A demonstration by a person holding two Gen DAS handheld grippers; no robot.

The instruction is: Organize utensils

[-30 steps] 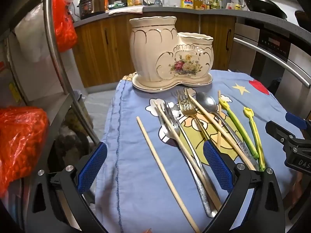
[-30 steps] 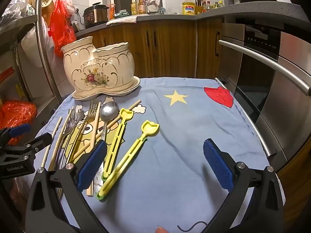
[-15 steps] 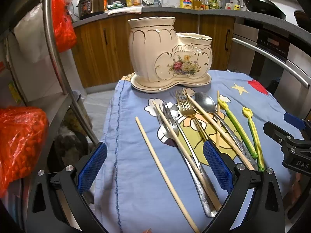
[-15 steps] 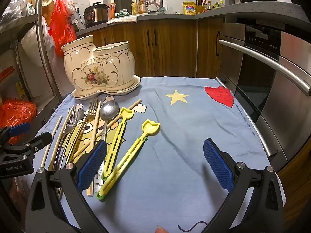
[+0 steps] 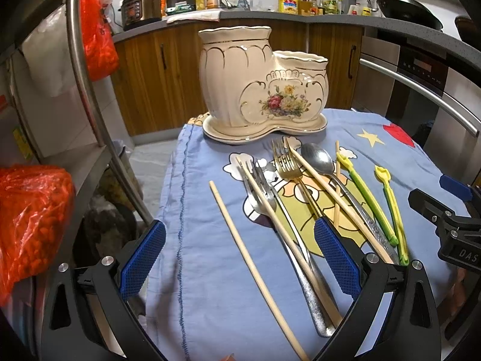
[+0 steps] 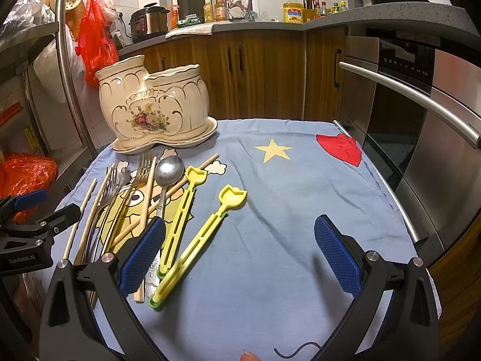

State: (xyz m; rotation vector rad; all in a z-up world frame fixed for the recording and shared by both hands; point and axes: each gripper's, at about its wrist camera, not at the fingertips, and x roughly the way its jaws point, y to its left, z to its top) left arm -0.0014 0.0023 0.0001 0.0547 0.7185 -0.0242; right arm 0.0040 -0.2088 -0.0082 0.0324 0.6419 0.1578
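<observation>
Utensils (image 5: pixel 288 198) lay loose in a row on the blue cloth (image 6: pixel 300 210) in front of the empty cream holder (image 5: pixel 258 84), while the left gripper (image 5: pixel 240 258) and right gripper (image 6: pixel 240 252) hovered wide open, holding nothing, apparently ready to pick.

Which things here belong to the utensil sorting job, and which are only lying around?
For the job: holder, forks, spoon, chopsticks, yellow sticks.

Not for the job: red bags, rice cooker, wok, bottles.
</observation>
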